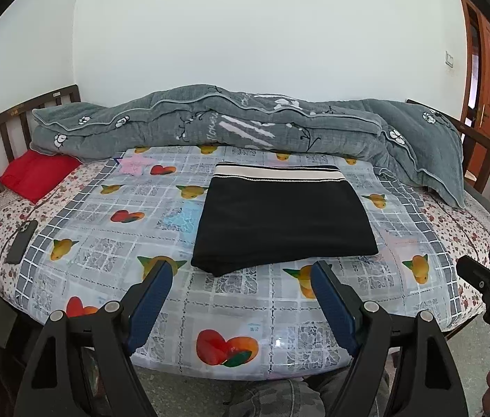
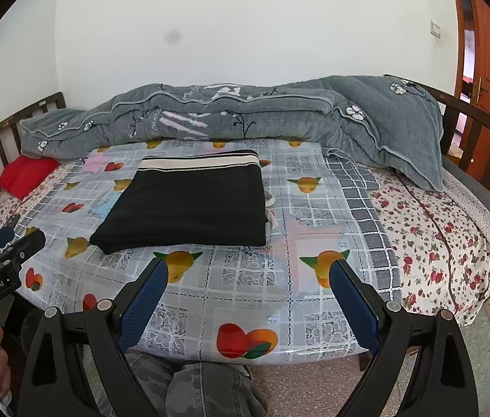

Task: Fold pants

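- Pants lay on the bed as a neat black rectangle, waistband with its pale stripe at the far edge, folded edge toward the person, resting on the glossy fruit-print cover.
- Both tools were held back over the near edge of the bed, well apart from the cloth: the left tool had its blue pads spread wide and held nothing, and the right tool stood equally wide and empty.
- To my eye the folding looked finished or nearly so; what remained, if anything, was a last tidy.
- A drawstring end poked out just beside the right edge of the bundle; tucking it under would have been the neat thing to do.
- Any further fold would have wanted both tools pinching the near corners together and lifting evenly, since the slick cover could have let the stack slide.
- A grey quilt, a red cloth and a phone sat clear of the work.
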A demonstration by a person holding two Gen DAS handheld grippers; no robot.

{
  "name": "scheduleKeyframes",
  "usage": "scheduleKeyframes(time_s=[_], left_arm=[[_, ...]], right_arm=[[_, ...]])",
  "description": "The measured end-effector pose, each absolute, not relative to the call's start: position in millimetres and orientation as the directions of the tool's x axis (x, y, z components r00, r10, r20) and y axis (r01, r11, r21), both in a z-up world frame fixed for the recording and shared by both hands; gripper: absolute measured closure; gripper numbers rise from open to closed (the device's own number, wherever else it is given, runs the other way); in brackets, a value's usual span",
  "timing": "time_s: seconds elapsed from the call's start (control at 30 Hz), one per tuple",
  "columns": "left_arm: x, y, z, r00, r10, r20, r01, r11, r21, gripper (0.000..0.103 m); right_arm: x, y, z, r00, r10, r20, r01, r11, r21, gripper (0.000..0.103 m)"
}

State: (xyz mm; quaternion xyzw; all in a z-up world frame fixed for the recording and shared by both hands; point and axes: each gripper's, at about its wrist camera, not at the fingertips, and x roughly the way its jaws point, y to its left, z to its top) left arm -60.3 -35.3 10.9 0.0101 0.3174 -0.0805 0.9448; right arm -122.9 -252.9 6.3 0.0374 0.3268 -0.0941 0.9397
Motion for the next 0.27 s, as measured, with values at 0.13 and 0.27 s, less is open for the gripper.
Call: scheduleKeyframes(time_s=[0.13,0.27], left_arm=[[-60.2,-37.2,12.6,0.79,-0.14,-0.596,0.155,0.987,-0.027,0.022],[-57.3,-38.9,12.8,0.791,-0.147,-0.594,0.173,0.985,-0.014,0.022]], right_arm=[[-121.3,-253.0,6.1,0.768,-0.154,-0.622,0.199,0.98,0.003,0.01],[-119.7,-254.2,5.4,0.77,-0.139,-0.623,0.187,0.982,0.013,0.01]])
